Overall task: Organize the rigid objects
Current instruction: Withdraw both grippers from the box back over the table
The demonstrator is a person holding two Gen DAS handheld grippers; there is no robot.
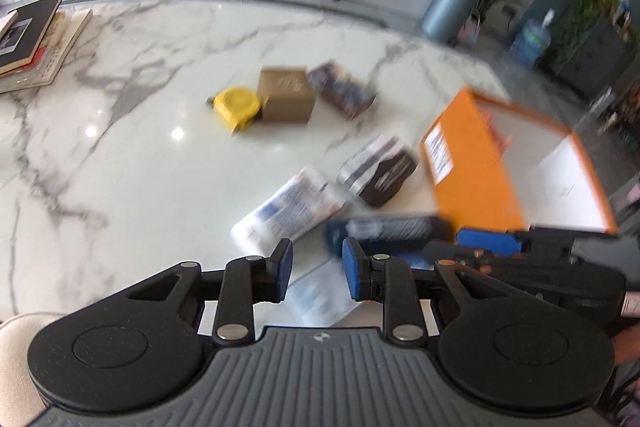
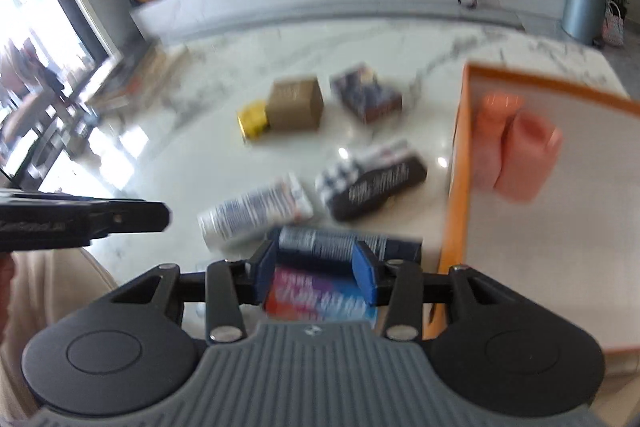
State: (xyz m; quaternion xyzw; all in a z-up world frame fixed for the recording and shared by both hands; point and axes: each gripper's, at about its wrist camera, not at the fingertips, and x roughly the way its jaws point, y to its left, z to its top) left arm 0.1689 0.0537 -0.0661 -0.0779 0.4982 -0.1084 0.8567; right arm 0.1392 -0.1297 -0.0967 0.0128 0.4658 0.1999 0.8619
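risk: both views smear, so a hasty reach by the right gripper (image 2: 316, 273) could knock the dark blue carton (image 2: 348, 245) into the orange tray (image 2: 450, 227) wall. left gripper (image 1: 316, 273) jaws apart, empty; right jaws apart, straddling a glossy multicolour box (image 2: 320, 297) (contact unclear). cartons crisp-edged on slick marble table (image 1: 120, 147).

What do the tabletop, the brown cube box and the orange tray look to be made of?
Tabletop: polished marble or marble-look stone, grey veins, glossy light spots. Brown cube box: likely matte cardboard, flat kraft-brown faces. Orange tray: rigid box, probably coated board; blur leaves it open.
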